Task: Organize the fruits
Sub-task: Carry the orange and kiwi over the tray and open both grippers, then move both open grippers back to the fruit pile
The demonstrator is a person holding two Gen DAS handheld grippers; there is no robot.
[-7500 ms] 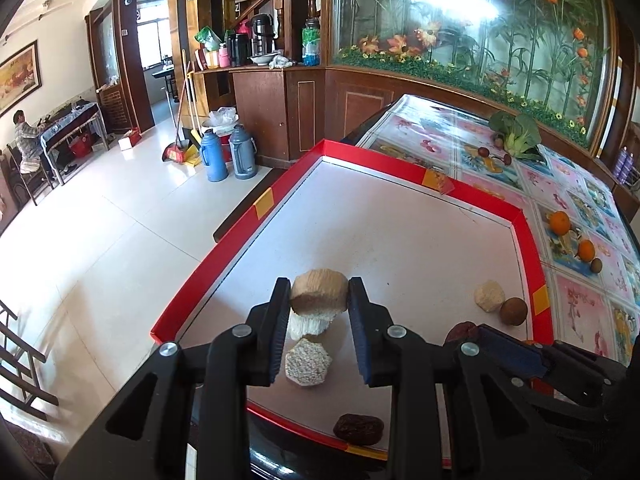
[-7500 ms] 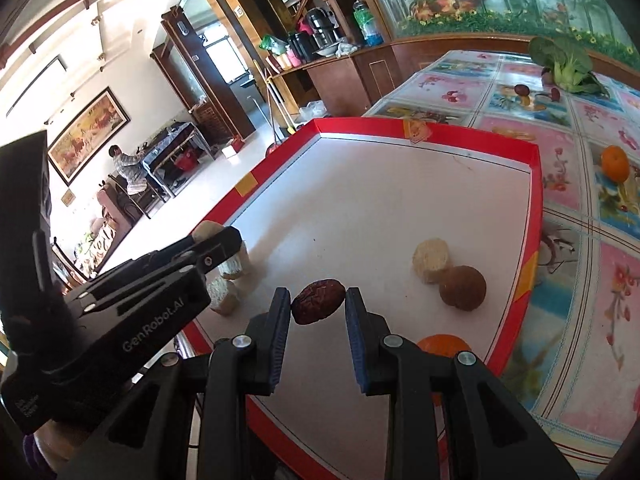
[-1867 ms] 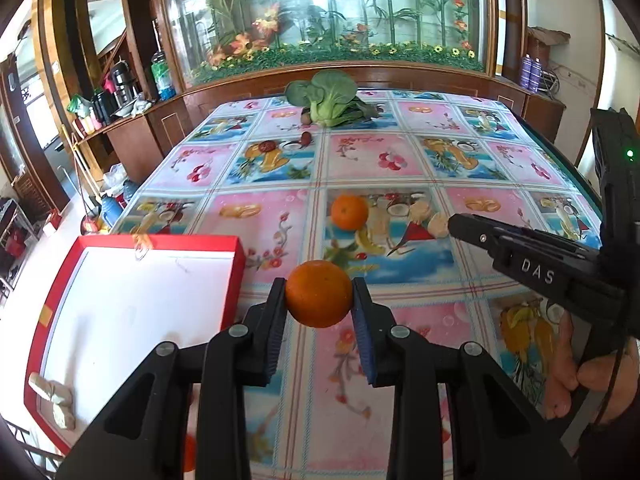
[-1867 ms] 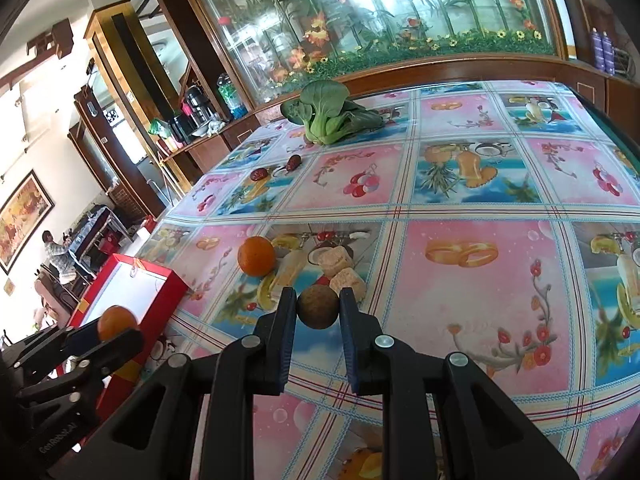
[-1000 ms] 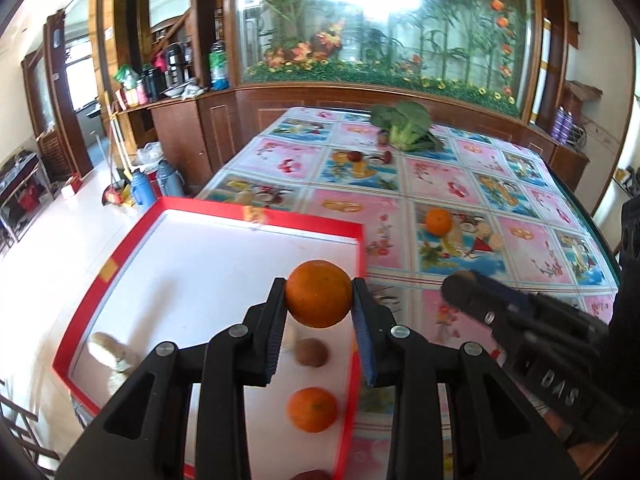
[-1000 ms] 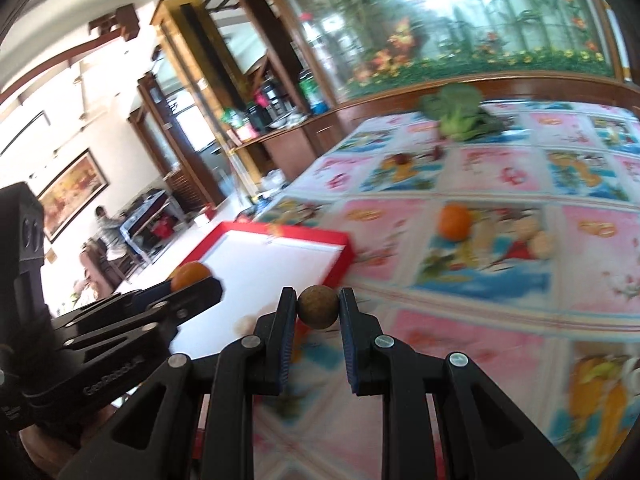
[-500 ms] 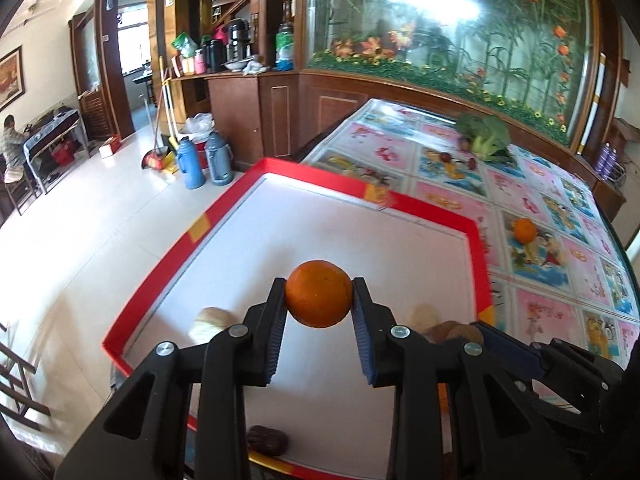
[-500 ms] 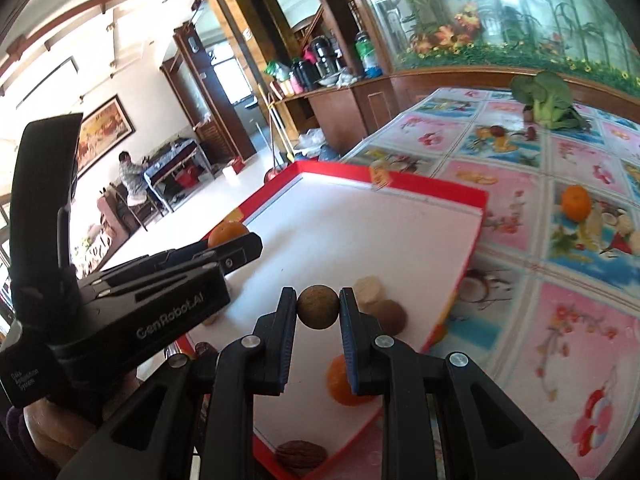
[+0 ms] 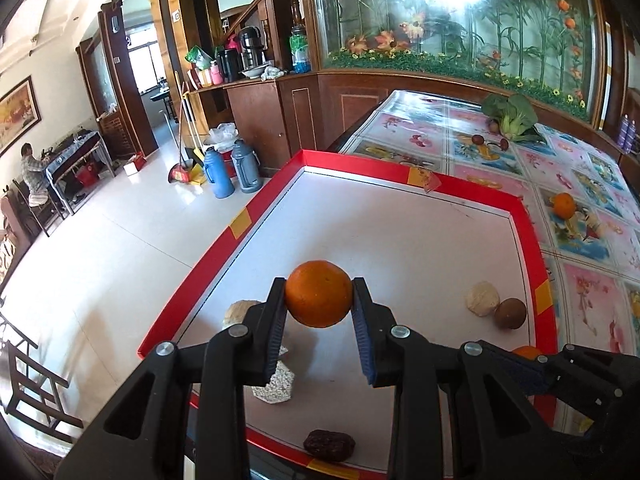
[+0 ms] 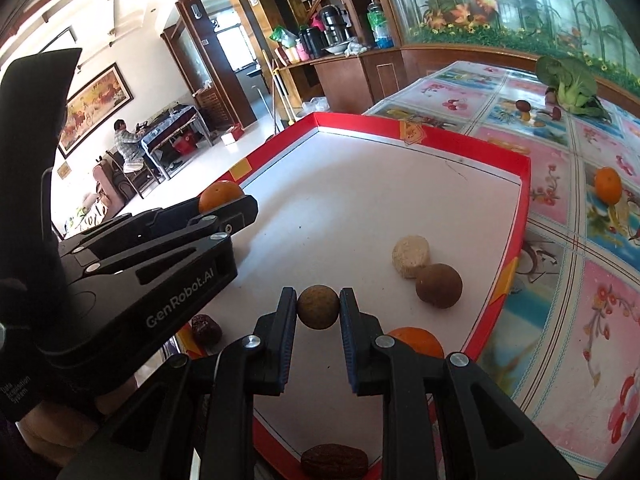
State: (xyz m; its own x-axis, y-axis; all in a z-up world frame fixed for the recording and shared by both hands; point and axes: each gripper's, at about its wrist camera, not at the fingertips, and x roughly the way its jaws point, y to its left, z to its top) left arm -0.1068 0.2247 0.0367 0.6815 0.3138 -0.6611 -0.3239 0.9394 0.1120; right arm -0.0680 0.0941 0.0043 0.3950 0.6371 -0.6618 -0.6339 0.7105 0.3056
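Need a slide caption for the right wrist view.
Right gripper holds a brown ball over the red tray; left gripper holds an orange.

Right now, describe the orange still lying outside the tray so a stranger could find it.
Start at the red-rimmed tray, then look past its far right corner onto the flowered tablecloth. The loose orange sits there alone on a fruit-print square, the only orange neither inside the tray nor clamped in a gripper.
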